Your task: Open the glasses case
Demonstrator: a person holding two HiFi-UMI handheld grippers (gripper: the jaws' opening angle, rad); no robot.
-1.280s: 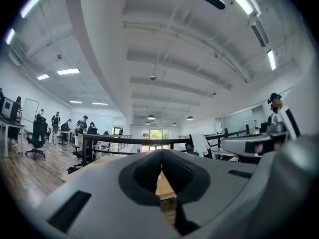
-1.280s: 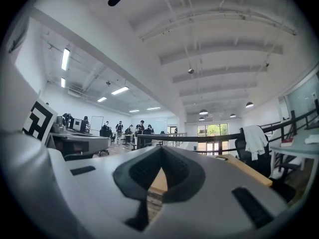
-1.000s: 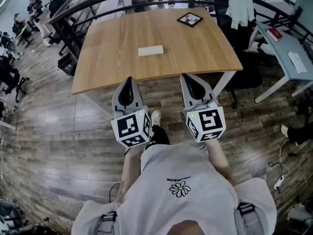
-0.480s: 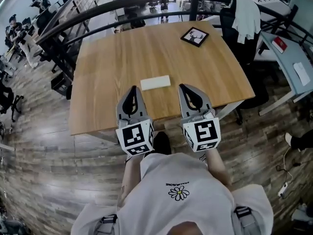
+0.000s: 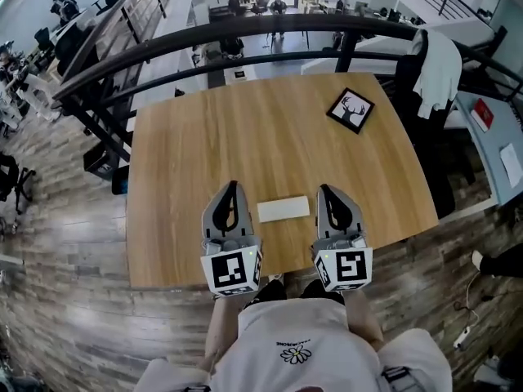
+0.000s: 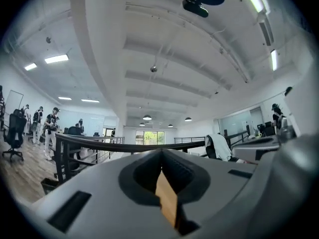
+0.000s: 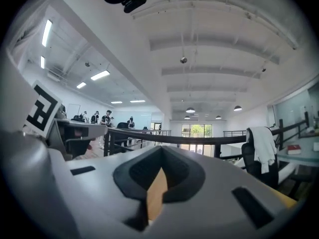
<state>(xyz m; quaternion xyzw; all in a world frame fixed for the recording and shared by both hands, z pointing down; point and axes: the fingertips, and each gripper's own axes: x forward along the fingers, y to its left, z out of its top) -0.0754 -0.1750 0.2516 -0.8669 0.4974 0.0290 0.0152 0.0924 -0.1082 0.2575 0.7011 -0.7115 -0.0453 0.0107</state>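
A flat white glasses case (image 5: 283, 210) lies closed on the wooden table (image 5: 270, 137), near its front edge. My left gripper (image 5: 231, 188) hovers just left of the case, shut and holding nothing. On the case's right side my right gripper (image 5: 329, 191) is likewise shut and empty. Both point level across the table, and neither touches the case. In the left gripper view the left gripper (image 6: 160, 152) shows its jaws pressed together, with only the room beyond. The right gripper (image 7: 160, 150) looks the same in the right gripper view. The case is hidden in both gripper views.
A black framed deer picture (image 5: 350, 110) lies at the table's far right. A dark curved railing (image 5: 245, 35) runs behind the table. An office chair with a white garment (image 5: 438, 64) stands to the right, beside a grey desk (image 5: 502, 149). People sit at far desks.
The person has walked up to the table. Both grippers moved forward from over the floor to over the table, now flanking the case. Both stayed shut.
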